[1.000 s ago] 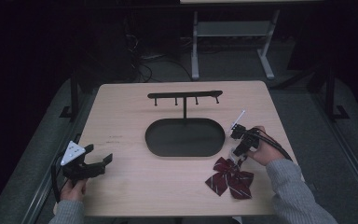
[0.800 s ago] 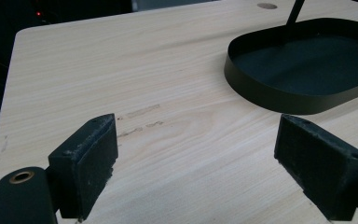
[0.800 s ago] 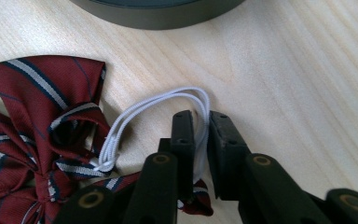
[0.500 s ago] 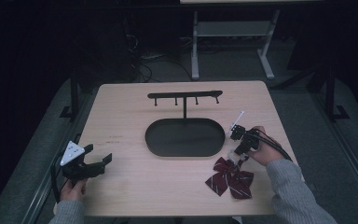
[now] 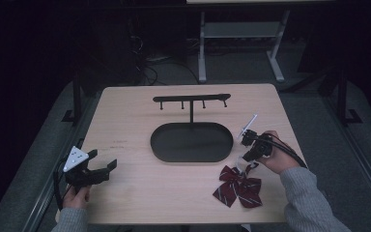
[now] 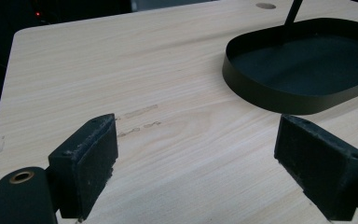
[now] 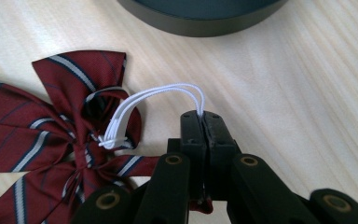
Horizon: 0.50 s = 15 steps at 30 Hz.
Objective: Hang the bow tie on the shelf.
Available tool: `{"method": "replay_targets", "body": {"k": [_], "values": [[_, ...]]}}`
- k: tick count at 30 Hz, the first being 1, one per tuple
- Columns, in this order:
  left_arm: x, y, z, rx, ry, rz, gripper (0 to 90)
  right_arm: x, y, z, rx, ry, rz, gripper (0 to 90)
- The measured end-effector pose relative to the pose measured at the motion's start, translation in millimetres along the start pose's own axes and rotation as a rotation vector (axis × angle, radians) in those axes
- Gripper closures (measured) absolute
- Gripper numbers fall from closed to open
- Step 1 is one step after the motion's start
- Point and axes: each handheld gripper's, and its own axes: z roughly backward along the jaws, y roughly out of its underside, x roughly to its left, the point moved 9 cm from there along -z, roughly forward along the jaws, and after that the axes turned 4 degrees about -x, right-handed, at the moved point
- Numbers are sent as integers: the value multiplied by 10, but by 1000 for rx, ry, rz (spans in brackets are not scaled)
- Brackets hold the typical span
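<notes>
A dark red bow tie point(image 5: 239, 189) with pale stripes lies flat on the wooden table, front right. Its white elastic loop point(image 7: 168, 91) arches up from the knot. My right gripper point(image 7: 201, 116) is shut on the end of that loop, and the rest of the bow tie point(image 7: 51, 116) rests on the table to the left of the jaws. In the high view the right gripper point(image 5: 247, 162) sits just above the bow, beside the tray. My left gripper point(image 5: 102, 160) stands open at the table's front left, with bare wood between its pads point(image 6: 88, 163).
A black oval tray point(image 5: 155, 145) sits mid-table, its rim point(image 6: 261, 95) ahead and to the right of the left gripper. From its back rises a post carrying a black bar with several pegs point(image 5: 192, 99). Dark floor surrounds the table.
The right gripper has shifted slightly by the bow and now has the elastic loop pinched. The left gripper has stayed where it was.
</notes>
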Motion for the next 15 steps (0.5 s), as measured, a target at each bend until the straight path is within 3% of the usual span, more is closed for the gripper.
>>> {"method": "replay_targets", "body": {"k": [15], "values": [[-2,-4,3,-5,0,-1,128,222,-208,296,-62,-20,80,877]]}}
